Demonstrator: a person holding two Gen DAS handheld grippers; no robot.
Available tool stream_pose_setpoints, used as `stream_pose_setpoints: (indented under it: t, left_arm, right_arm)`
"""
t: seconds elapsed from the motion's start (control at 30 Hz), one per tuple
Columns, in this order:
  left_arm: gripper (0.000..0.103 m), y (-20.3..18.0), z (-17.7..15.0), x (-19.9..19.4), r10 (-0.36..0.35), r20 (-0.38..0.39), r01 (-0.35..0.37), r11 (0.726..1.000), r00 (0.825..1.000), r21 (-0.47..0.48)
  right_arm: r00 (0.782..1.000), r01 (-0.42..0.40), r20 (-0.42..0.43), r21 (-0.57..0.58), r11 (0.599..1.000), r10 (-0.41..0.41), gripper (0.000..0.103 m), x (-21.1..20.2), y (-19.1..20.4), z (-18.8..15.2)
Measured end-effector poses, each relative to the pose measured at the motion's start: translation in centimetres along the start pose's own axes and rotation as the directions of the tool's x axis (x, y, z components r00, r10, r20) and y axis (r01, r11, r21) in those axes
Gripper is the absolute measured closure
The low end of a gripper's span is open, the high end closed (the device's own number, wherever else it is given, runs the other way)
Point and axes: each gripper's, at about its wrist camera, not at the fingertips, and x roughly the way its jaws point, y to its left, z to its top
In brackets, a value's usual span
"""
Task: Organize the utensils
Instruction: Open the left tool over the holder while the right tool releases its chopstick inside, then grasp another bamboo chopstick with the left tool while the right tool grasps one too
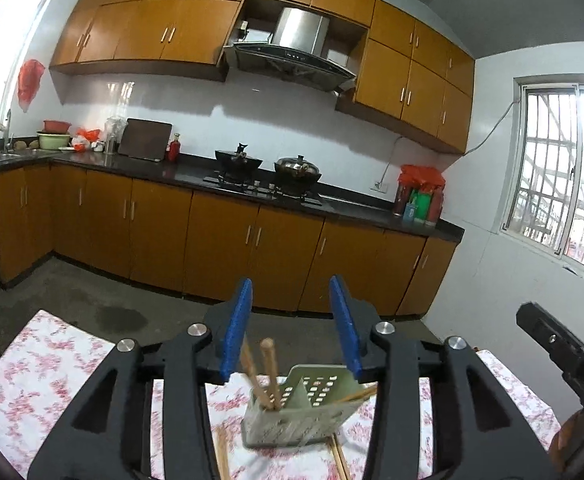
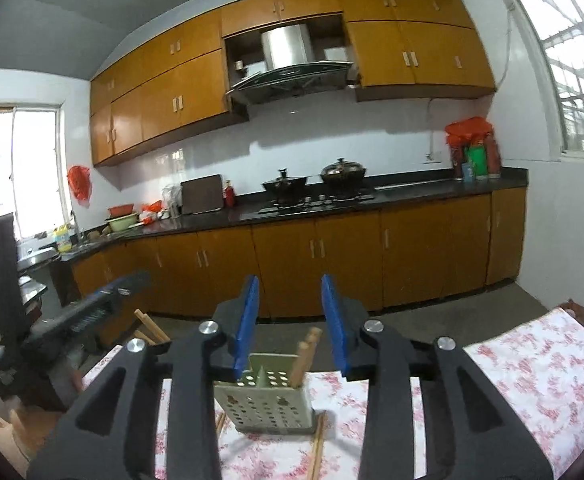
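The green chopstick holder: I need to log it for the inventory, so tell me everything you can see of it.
The chopstick holder is a pale green box, seemingly plastic, its walls pierced with round and square holes and an inner divider splitting it into compartments. It stands on the floral tablecloth, tilted in the left wrist view. Wooden chopsticks stand in one compartment; more lie on the cloth at its base. Neither gripper touches it.

Orange cabinets [image 1: 220,240]; range hood [image 1: 292,56]; two lidded woks [image 2: 316,180] on stove; barred window [image 1: 564,176]; floral tablecloth [image 2: 532,372].
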Motion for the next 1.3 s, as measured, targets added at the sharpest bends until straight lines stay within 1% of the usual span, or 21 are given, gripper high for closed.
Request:
stream_pose_setpoints:
  t: [0.07, 0.13, 0.17, 0.2, 0.23, 0.27, 0.3, 0.33, 0.4, 0.43, 0.47, 0.5, 0.57, 0.63, 0.73, 0.77, 0.83, 0.93, 1.1, 1.27, 1.3]
  left_arm:
    - [0.057, 0.7, -0.2, -1.7, 0.016, -0.015, -0.016, 1.0, 1.0, -0.002]
    - [0.053, 1.8, -1.1, -3.3, 0.039, -0.045, -0.04, 0.999, 0.998, -0.006]
    - [0.051, 2.3, -1.9, -3.8, 0.053, -0.067, -0.054, 0.999, 0.996, -0.004]
    - [0.05, 2.9, -2.7, -4.0, 0.07, -0.094, -0.071, 0.998, 0.993, -0.002]
    - [0.05, 3.6, -4.1, -4.0, 0.095, -0.141, -0.094, 0.995, 0.985, 0.01]
    - [0.05, 4.2, -5.6, -3.8, 0.125, -0.183, -0.121, 0.992, 0.975, 0.029]
    - [0.05, 4.6, -6.6, -3.6, 0.147, -0.215, -0.141, 0.989, 0.966, 0.04]
    - [0.05, 5.3, -8.5, -3.2, 0.17, -0.268, -0.162, 0.985, 0.948, 0.05]
    - [0.05, 6.4, -10.9, -2.5, 0.181, -0.348, -0.177, 0.983, 0.92, 0.045]
    - [0.05, 7.0, -12.4, -2.2, 0.181, -0.39, -0.179, 0.983, 0.903, 0.042]
    - [0.05, 7.2, -13.6, -1.9, 0.185, -0.42, -0.185, 0.982, 0.888, 0.042]
    - [0.051, 7.4, -14.5, -1.8, 0.188, -0.439, -0.188, 0.981, 0.879, 0.044]
    - [0.051, 7.4, -16.4, -1.4, 0.179, -0.49, -0.184, 0.982, 0.853, 0.038]
    - [0.051, 7.1, -17.6, -1.1, 0.17, -0.518, -0.174, 0.984, 0.838, 0.04]
    - [0.052, 6.7, -18.7, -0.8, 0.16, -0.541, -0.155, 0.986, 0.826, 0.055]
    - [0.052, 6.6, -19.3, -0.8, 0.155, -0.547, -0.147, 0.987, 0.823, 0.059]
    - [0.057, 6.2, -20.1, -0.5, 0.141, -0.564, -0.132, 0.99, 0.814, 0.057]
    - [0.064, 5.8, -20.8, 0.2, 0.115, -0.588, -0.112, 0.993, 0.8, 0.043]
    - [0.073, 5.3, -21.6, 0.7, 0.098, -0.61, -0.093, 0.995, 0.787, 0.039]
    - [0.077, 4.7, -22.3, 1.2, 0.102, -0.63, -0.082, 0.995, 0.77, 0.06]
    - [0.077, 4.5, -22.5, 1.2, 0.107, -0.627, -0.08, 0.994, 0.772, 0.072]
  right_arm:
    - [0.999, 0.025, -0.032, 0.011, 1.0, -0.024, 0.069, -0.8, -1.2, -1.1]
    - [0.994, 0.058, -0.098, 0.016, 0.998, -0.056, 0.069, -0.9, -2.7, -3.3]
    - [0.987, 0.068, -0.147, 0.019, 0.997, -0.065, 0.069, -0.6, -3.4, -4.6]
    - [0.972, 0.065, -0.226, 0.029, 0.997, -0.057, 0.069, 0.1, -4.1, -6.9]
    - [0.961, 0.064, -0.272, 0.037, 0.997, -0.051, 0.07, 0.6, -4.5, -8.2]
    - [0.943, 0.06, -0.33, 0.047, 0.997, -0.042, 0.073, 1.3, -4.8, -10.0]
    - [0.916, 0.042, -0.402, 0.057, 0.997, -0.016, 0.077, 2.2, -4.8, -12.4]
    - [0.895, 0.032, -0.445, 0.062, 0.998, -0.001, 0.079, 2.7, -4.7, -13.9]
    - [0.844, 0.006, -0.536, 0.065, 0.998, 0.03, 0.084, 3.9, -3.9, -17.4]
    - [0.824, -0.002, -0.565, 0.067, 0.998, 0.04, 0.086, 4.3, -3.7, -18.7]
    - [0.806, -0.006, -0.59, 0.065, 0.998, 0.043, 0.087, 4.6, -3.0, -19.9]
    - [0.791, -0.011, -0.609, 0.064, 0.998, 0.048, 0.088, 5.0, -2.6, -21.0]
    - [0.775, -0.009, -0.631, 0.056, 0.998, 0.043, 0.088, 5.6, -2.1, -22.1]
    - [0.768, -0.002, -0.64, 0.043, 0.999, 0.029, 0.088, 5.8, -1.9, -23.1]
    - [0.749, 0.011, -0.662, 0.031, 0.999, 0.012, 0.091, 6.5, -1.9, -23.8]
    - [0.754, 0.016, -0.657, 0.018, 1.0, 0.0, 0.094, 6.6, -1.8, -23.7]
    - [0.761, 0.046, -0.647, -0.009, 0.999, -0.041, 0.094, 6.6, -2.3, -23.5]
    - [0.766, 0.095, -0.639, 0.011, 0.995, -0.066, 0.095, 6.4, -3.8, -23.3]
    - [0.768, 0.094, -0.637, 0.002, 0.996, -0.071, 0.094, 6.4, -4.2, -23.2]
    - [0.769, 0.093, -0.635, -0.001, 0.996, -0.073, 0.094, 6.2, -4.1, -23.3]
    - [0.769, 0.094, -0.635, -0.003, 0.996, -0.075, 0.094, 6.2, -4.1, -23.3]
